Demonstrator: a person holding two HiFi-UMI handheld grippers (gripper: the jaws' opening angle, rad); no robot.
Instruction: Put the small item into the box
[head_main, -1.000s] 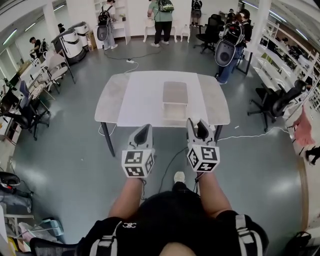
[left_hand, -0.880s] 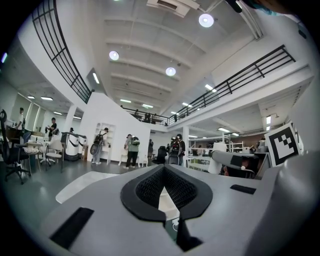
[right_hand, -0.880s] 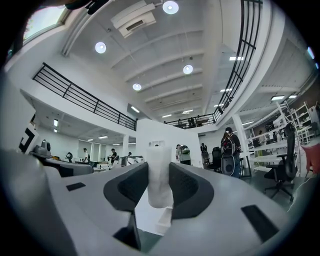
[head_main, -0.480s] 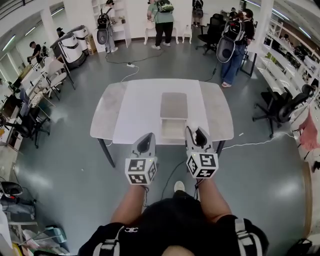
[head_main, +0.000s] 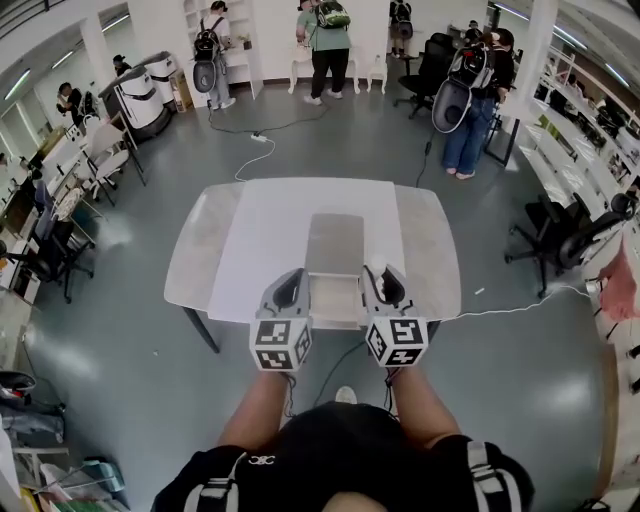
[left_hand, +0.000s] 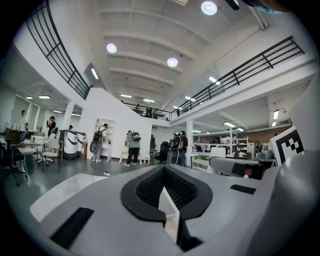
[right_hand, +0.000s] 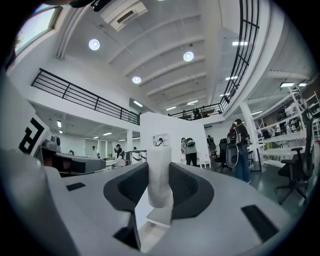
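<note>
An open shallow box (head_main: 334, 318) sits near the table's front edge, its grey lid (head_main: 335, 245) folded back and lying flat behind it. My right gripper (head_main: 380, 278) hovers at the box's right side. It is shut on a small white cylinder-shaped item (right_hand: 160, 180), which stands upright between the black pads (right_hand: 187, 187). My left gripper (head_main: 289, 280) hovers at the box's left side, its jaws together with nothing in them. In the left gripper view the pads (left_hand: 145, 187) meet at the tip, and a white edge of the box (left_hand: 167, 210) shows below them.
The box rests on a white mat (head_main: 260, 235) on a grey table (head_main: 195, 265). Office chairs (head_main: 560, 230) stand to the right. A cable (head_main: 510, 300) runs across the floor. People with backpacks (head_main: 328, 35) stand far behind, and desks and chairs (head_main: 50, 230) line the left.
The table and box have come closer in the head view. Both grippers now sit over the table's front edge, either side of the box. The right grip has not altered.
</note>
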